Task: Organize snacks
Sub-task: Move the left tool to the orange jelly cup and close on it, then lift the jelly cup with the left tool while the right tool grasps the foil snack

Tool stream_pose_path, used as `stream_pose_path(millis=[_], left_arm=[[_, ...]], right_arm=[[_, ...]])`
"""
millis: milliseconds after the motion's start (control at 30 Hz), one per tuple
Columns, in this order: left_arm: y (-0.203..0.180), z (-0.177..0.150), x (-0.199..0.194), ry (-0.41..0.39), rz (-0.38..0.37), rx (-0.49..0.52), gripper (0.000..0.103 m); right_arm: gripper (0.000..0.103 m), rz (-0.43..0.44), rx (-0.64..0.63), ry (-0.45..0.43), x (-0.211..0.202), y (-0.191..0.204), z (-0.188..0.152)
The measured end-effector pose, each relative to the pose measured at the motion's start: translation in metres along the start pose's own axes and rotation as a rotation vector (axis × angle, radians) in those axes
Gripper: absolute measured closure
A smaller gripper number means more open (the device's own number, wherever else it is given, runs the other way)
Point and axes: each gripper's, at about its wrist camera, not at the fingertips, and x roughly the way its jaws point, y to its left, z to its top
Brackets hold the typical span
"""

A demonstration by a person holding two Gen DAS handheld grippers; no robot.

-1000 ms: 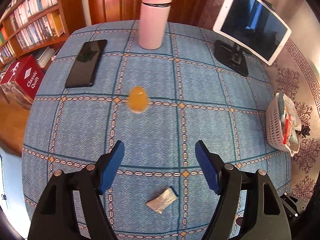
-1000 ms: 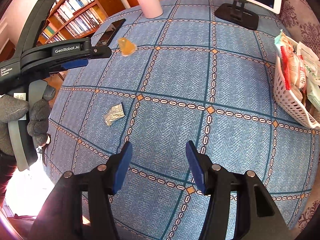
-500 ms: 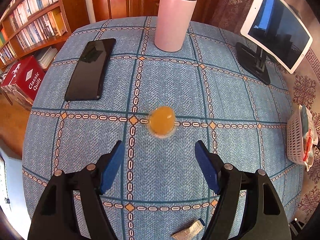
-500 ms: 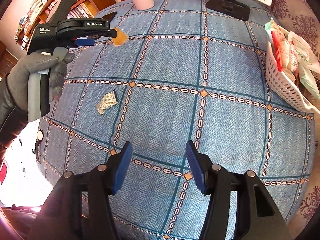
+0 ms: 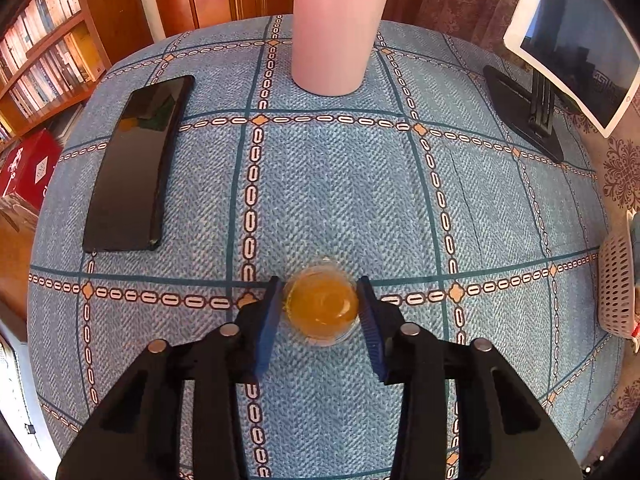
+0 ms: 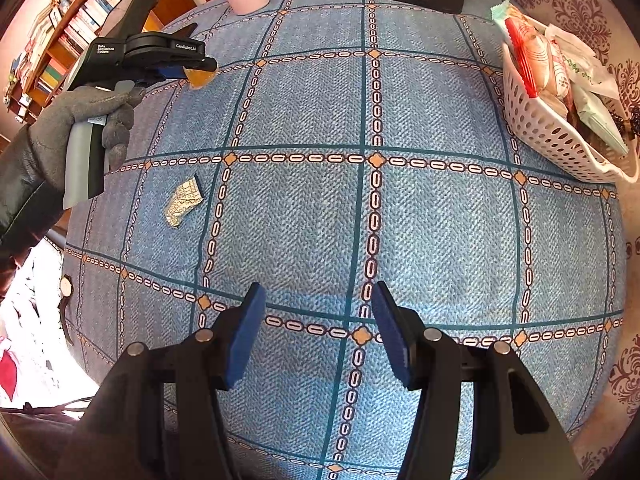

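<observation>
On the table covered by a blue woven cloth point(image 5: 340, 200) with a chain-link grid, the small clear plastic cup of orange jelly point(image 5: 322, 307) is taken as the landmark. To its far left, well apart, a black slab-shaped phone point(image 5: 136, 164) is laid flat. Further left in the right wrist view, a grey-gloved hand point(image 6: 80, 124) is seen wrapped around the left tool's handle. Nearer than the jelly cup and to its left in that view, a crumpled silver foil wrapper point(image 6: 183, 200) is seen lying on the cloth by itself.

The jelly cup is set on the cloth and is clamped by the left gripper point(image 5: 320, 312), with a blue pad pressed against each side of it. Straight beyond the cup, a tall pink cylindrical bottle point(image 5: 336, 24) is stood upright.

The right gripper point(image 6: 316, 332) is held above bare cloth, well apart from the jelly cup, its blue pads set a moderate gap apart with nothing between them.

To the far right of the cup, a white tablet point(image 5: 576, 36) is propped on a black stand point(image 5: 528, 112), and a white perforated plastic basket point(image 6: 548, 120) filled with wrapped snacks point(image 6: 540, 60) is placed at the table's edge.
</observation>
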Motion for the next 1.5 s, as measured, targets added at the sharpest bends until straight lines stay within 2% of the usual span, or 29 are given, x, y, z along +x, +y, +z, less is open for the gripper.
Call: stream_pose_path(millis=[100,333,433,467,533,700,833,933,1033,1133,1200,1233,1267,1500], left_arm=[[-0.002,-0.002,-0.002,-0.002,-0.006,0.018,0.067],[0.017,-0.013,-0.026,-0.031,-0.047,-0.022,0.069],[0.029,-0.017,-0.039,-0.047,-0.055,-0.032,0.077],[0.034,-0.018,-0.043,-0.052,-0.057,-0.037,0.082],[0.042,-0.021,-0.051,-0.065,-0.061,-0.047,0.082],[0.057,-0.029,-0.063,-0.077,-0.062,-0.080,0.082],[0.072,-0.038,-0.070,-0.080,-0.056,-0.115,0.082],[0.083,-0.043,-0.072,-0.076,-0.049,-0.138,0.081],[0.093,-0.050,-0.071,-0.066,-0.032,-0.159,0.075],[0.100,-0.054,-0.067,-0.053,-0.023,-0.181,0.071],[0.101,-0.055,-0.065,-0.049,-0.034,-0.200,0.061],[0.101,-0.054,-0.063,-0.049,-0.038,-0.206,0.048],[0.099,-0.054,-0.062,-0.053,-0.041,-0.208,0.042],[0.064,-0.047,-0.045,-0.034,-0.076,-0.119,0.042]], right_arm=[[0.047,0.008,-0.021,-0.003,0.003,0.011,0.008],[0.047,0.060,-0.132,-0.003,0.018,0.057,0.034],[0.047,0.090,-0.201,0.004,0.027,0.081,0.044],[0.047,0.096,-0.220,0.010,0.032,0.089,0.047],[0.047,0.117,-0.245,0.032,0.043,0.102,0.052],[0.047,0.246,-0.182,0.135,0.071,0.118,0.063],[0.047,0.194,-0.183,0.116,0.085,0.130,0.071],[0.049,0.118,-0.250,0.079,0.088,0.145,0.075],[0.060,0.012,-0.341,0.047,0.090,0.162,0.072],[0.073,-0.032,-0.373,0.031,0.090,0.166,0.067],[0.077,-0.027,-0.360,0.032,0.085,0.161,0.061],[0.077,-0.023,-0.348,0.033,0.083,0.158,0.060],[0.077,-0.020,-0.337,0.033,0.080,0.153,0.059],[0.077,0.026,-0.252,0.045,0.069,0.124,0.052]])
